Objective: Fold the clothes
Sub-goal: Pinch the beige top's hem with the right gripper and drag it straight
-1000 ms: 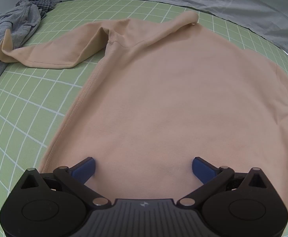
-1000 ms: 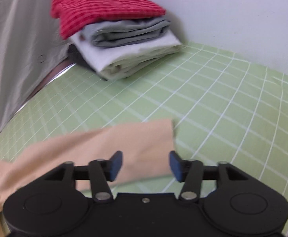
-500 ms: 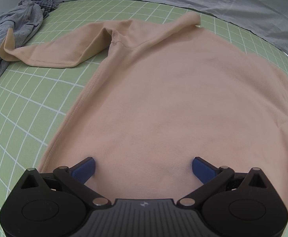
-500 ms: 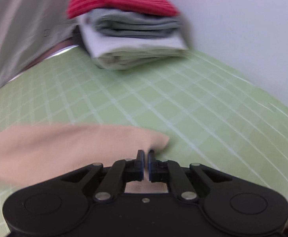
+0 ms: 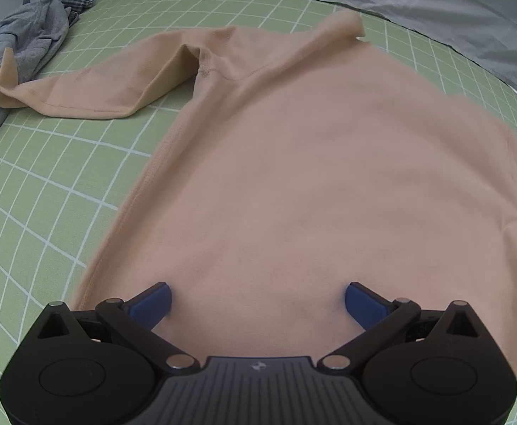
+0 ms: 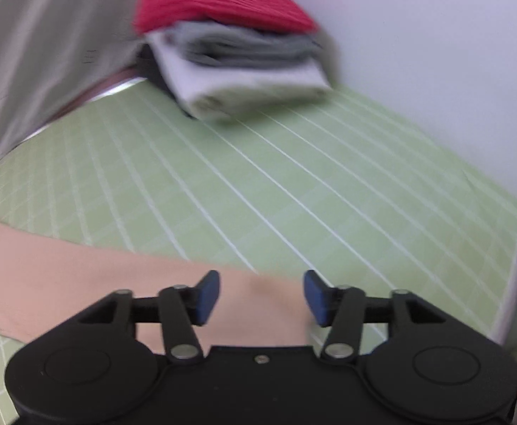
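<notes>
Two grippers over one beige shirt (image 5: 311, 177) spread on the green grid mat (image 5: 46, 184). Right gripper (image 6: 261, 294): jaws opening, nothing pinched, sleeve end (image 6: 81, 283) directly beneath, running leftward. Left gripper (image 5: 256, 301) wide above the hem. Folded stack (image 6: 237, 53) lay beyond, clear.

the right wrist view is smeared by motion, so the folded stack (image 6: 230, 53) is seen only as red, grey and white layers. the beige shirt (image 5: 329, 177) is cut off at the left wrist view's right edge, and its hem is hidden behind the left claw (image 5: 256, 301).
</notes>
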Available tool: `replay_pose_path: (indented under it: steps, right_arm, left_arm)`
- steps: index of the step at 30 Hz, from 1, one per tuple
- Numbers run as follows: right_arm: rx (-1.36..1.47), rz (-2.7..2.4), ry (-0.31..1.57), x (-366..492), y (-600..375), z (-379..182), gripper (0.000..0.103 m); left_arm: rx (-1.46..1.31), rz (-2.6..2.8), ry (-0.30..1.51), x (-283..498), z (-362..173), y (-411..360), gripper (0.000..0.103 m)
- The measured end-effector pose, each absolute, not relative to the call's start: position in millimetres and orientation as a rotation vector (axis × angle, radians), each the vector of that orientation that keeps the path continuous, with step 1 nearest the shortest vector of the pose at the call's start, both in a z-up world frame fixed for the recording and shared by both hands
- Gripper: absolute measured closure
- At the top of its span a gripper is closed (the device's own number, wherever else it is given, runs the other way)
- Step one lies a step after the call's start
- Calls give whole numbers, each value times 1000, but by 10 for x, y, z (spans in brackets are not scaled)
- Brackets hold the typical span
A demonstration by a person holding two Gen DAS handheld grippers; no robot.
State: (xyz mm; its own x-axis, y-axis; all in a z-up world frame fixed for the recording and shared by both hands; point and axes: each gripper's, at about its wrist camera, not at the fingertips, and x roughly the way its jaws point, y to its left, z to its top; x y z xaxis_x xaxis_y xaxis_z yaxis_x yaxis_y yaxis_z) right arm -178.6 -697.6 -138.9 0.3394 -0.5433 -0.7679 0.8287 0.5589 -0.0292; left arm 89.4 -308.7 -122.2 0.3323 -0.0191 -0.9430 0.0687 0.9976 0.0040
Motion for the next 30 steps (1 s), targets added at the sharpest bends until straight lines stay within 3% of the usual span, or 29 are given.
replay_pose_path:
  steps: [3, 19, 27, 28, 29, 30]
  right_arm:
    - [334, -801, 831, -1339, -6976, -1427, 30]
    - [260, -152, 760, 1275, -6353, -1660, 32]
    - [206, 14, 771, 1615, -6127, -1797, 67]
    - [185, 22, 772, 1619, -6111, -1797, 75]
    - [161, 27, 772, 1622, -6098, -1797, 97]
    - [137, 32, 772, 1624, -6084, -1796, 98]
  left_arm:
    - [44, 8, 1205, 998, -1201, -2984, 0]
    - [-27, 63, 1273, 1345, -1265, -2797, 0]
    - [-39, 89, 1252, 1437, -1265, -2839, 0]
    - [-43, 91, 1245, 1440, -1267, -2837, 0]
    - [-46, 91, 1240, 1442, -1268, -2836, 0]
    - [-47, 91, 1237, 1444, -1269, -2835, 0]
